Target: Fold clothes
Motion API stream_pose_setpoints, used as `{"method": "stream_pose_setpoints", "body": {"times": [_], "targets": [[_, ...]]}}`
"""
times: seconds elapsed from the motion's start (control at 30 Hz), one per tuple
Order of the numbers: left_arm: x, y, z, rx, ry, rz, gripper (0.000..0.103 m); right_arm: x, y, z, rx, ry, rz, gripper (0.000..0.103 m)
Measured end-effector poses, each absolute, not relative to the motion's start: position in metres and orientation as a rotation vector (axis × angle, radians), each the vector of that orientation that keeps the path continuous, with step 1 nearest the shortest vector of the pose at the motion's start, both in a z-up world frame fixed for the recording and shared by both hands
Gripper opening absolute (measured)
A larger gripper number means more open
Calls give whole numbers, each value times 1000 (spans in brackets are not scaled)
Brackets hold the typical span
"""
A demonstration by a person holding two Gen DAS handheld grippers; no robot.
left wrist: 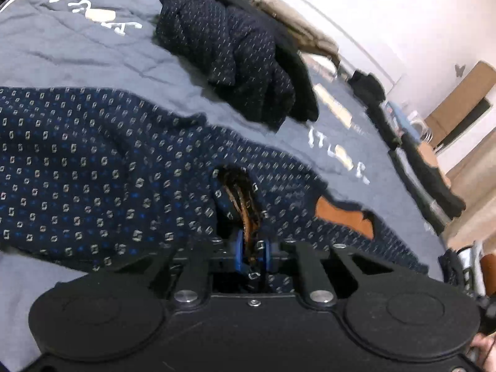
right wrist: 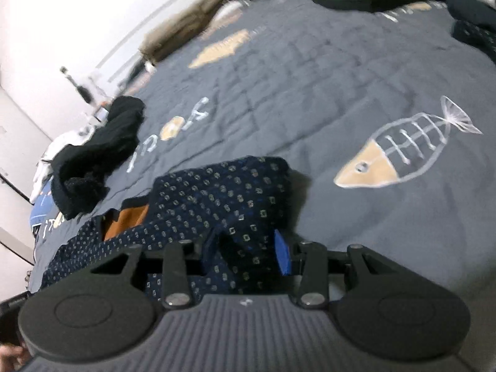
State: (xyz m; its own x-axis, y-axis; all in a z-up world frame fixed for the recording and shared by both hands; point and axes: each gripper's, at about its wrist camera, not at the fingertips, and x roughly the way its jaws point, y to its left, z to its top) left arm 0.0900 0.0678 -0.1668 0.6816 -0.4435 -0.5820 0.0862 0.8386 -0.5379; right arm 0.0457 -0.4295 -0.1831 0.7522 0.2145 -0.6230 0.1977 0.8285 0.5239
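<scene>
A navy sweater (left wrist: 93, 167) with small grey and blue squares lies spread across the grey bedspread (left wrist: 93, 59). An orange inner patch (left wrist: 344, 217) shows near its edge. My left gripper (left wrist: 252, 254) is shut on a bunched fold of the sweater between its blue pads. In the right wrist view another part of the sweater (right wrist: 223, 192) is raised off the bedspread (right wrist: 310, 77) and casts a shadow. My right gripper (right wrist: 246, 251) holds a thick bundle of it. Cloth drapes over and hides the left finger, while the right blue pad (right wrist: 282, 254) shows.
A heap of dark speckled clothes (left wrist: 235, 59) sits further up the bed. Black garments (left wrist: 418, 161) lie along the bed's far edge, and one black garment (right wrist: 99, 155) is at the left. A fish drawing (right wrist: 400, 152) marks the bedspread. A cardboard box (left wrist: 458, 102) stands by the wall.
</scene>
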Motion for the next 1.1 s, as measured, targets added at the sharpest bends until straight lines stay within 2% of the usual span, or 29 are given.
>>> {"method": "stream_pose_setpoints", "body": {"times": [0.03, 0.07, 0.13, 0.3, 0.4, 0.53, 0.57, 0.63, 0.83, 1.1], "targets": [[88, 68, -163, -506, 737, -315, 11, 47, -429, -185, 628, 712, 12, 13], [86, 68, -159, -510, 705, -318, 10, 48, -429, -187, 647, 697, 14, 8], [80, 71, -147, -512, 620, -306, 9, 51, -431, -183, 672, 664, 27, 7], [81, 65, -150, -445, 659, -265, 10, 51, -427, -172, 630, 563, 40, 7], [82, 62, -152, -405, 683, -241, 14, 63, -417, -177, 516, 664, 32, 11], [82, 60, -152, -372, 699, -216, 36, 63, -429, -183, 558, 705, 34, 12], [81, 62, -150, -379, 690, -216, 45, 63, -434, -182, 580, 707, 37, 14], [78, 66, -147, -395, 673, -216, 54, 63, -442, -182, 616, 712, 37, 20], [76, 70, -143, -414, 654, -205, 55, 67, -470, -187, 793, 686, 43, 38], [78, 59, -147, -407, 669, -217, 55, 104, -484, -222, 1046, 729, 99, 39]]}}
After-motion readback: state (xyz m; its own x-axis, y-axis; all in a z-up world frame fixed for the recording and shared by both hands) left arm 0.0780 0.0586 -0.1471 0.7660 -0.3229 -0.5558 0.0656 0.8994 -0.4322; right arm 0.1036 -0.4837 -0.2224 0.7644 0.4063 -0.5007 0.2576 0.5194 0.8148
